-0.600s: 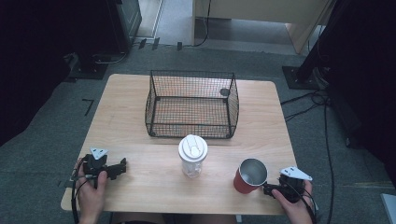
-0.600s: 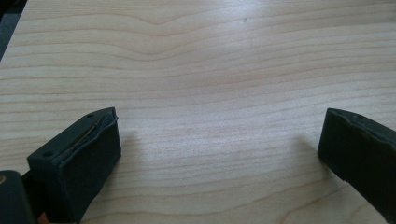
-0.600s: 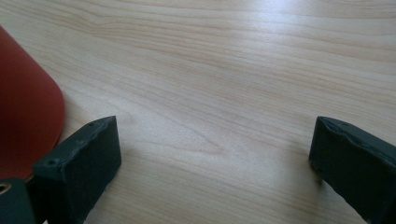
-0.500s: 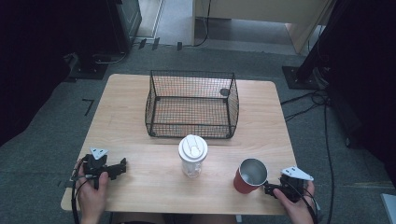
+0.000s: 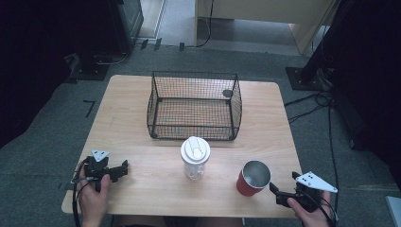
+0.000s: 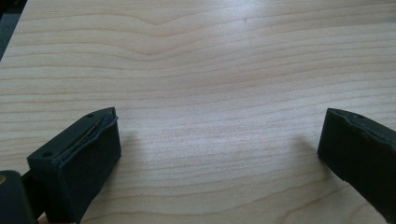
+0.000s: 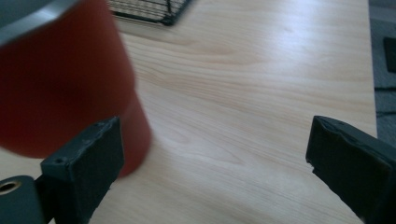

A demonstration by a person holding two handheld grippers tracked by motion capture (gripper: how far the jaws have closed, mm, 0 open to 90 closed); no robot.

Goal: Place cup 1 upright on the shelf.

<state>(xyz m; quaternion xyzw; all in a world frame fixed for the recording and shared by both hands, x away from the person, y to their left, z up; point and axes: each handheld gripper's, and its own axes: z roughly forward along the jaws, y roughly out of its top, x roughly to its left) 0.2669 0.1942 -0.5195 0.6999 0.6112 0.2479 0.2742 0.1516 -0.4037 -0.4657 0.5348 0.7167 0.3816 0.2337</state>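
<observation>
A red cup with a silver inside stands near the table's front right; in the right gripper view the red cup looms just beyond the left jaw. My right gripper sits open right of the cup, nothing between its jaws. A clear tumbler with a white lid stands at the front centre. At the front left my left gripper rests on the table, open over bare wood.
A black wire basket stands at the middle back of the wooden table, with a small dark round tag on its right wall. Cables and stand bases lie on the grey floor around the table.
My right gripper has slid slightly back and right, away from the red cup. The left gripper, cup, tumbler and basket have stayed put.
</observation>
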